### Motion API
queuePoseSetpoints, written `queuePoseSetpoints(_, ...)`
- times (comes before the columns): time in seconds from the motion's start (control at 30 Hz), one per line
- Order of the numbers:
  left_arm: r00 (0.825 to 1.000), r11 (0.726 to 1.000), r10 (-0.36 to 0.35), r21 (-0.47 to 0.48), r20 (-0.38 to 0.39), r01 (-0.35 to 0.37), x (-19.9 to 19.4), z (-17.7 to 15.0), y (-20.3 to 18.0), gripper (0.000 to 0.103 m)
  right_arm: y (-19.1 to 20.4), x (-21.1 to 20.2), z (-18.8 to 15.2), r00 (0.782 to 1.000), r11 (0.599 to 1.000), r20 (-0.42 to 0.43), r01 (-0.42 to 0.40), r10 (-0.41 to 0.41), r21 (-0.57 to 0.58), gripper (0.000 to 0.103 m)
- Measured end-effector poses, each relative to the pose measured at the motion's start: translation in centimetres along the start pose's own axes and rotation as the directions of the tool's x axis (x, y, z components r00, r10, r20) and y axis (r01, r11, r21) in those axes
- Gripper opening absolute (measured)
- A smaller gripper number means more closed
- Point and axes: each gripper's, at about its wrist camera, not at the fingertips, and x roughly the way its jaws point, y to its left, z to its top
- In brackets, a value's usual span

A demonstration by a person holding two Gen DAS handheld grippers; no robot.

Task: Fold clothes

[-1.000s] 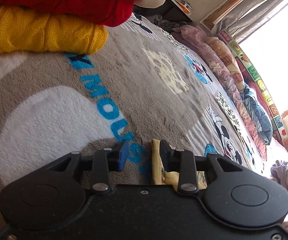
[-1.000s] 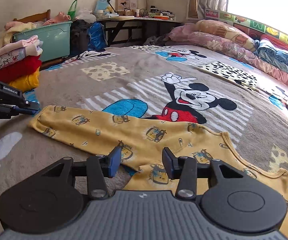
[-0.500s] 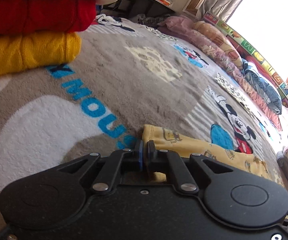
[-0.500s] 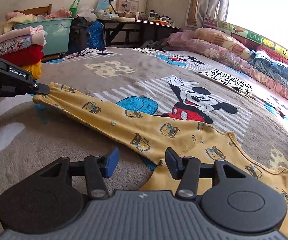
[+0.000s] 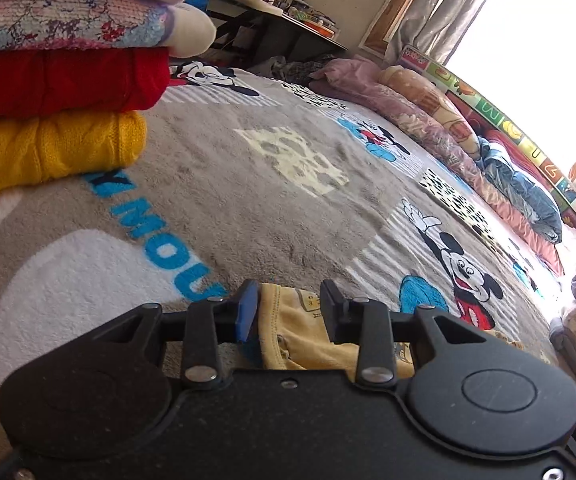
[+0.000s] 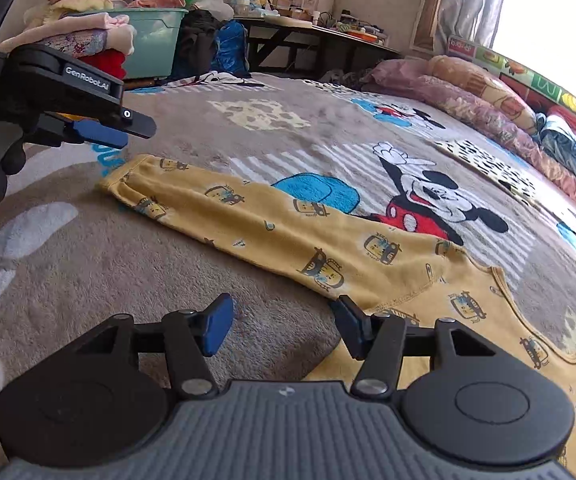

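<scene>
Your left gripper (image 5: 286, 306) has its jaws opening, with the cuff of the yellow shirt (image 6: 327, 248) lying loose between them and no pad pressing on it; from the right wrist view that gripper hangs just above the cuff, not touching it. Your right gripper (image 6: 284, 322) is also opening and holds nothing; only blanket (image 6: 88, 272) shows between its fingers, and the shirt's underarm seam sits just beside the right-hand finger.

The shirt lies spread on the blanket, its sleeve stretched out toward the near left corner of the bed, the body trailing off past the right gripper.

What could go wrong, as I judge it: the sleeve is thin and limp on deep pile, so if you close low you may pinch blanket along with cloth and drag both; if you close on one layer only, the sleeve will twist and the fold will come out skewed. The stack of folded clothes (image 5: 56, 92) stands near the left edge; a wide swing of the left gripper could knock it over.
</scene>
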Motion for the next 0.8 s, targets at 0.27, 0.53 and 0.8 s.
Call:
queuePoseSetpoints(0.27,0.997,0.997,-0.002,-0.078,-0.074,-0.004,2.1,-0.4,1.6,0.035,4.9,3.2,2.1,0.999,0.919,-0.041,0.011,-0.029,-0.394,0.033)
queuePoseSetpoints(0.53,1.000,0.999,0.030,-0.018,0.011,-0.030,0.6,0.0,0.3,0.030,4.4,3.5,3.8,0.984,0.923,-0.155,-0.136,0.085,-0.359,0.003)
queuePoseSetpoints(0.8,0.959,0.949,-0.182,0.216,-0.217,0.229,2.7,-2.5,-4.2,0.030,4.4,2.8,3.9,0.999,0.958,-0.030,-0.036,0.029,-0.284,0.035)
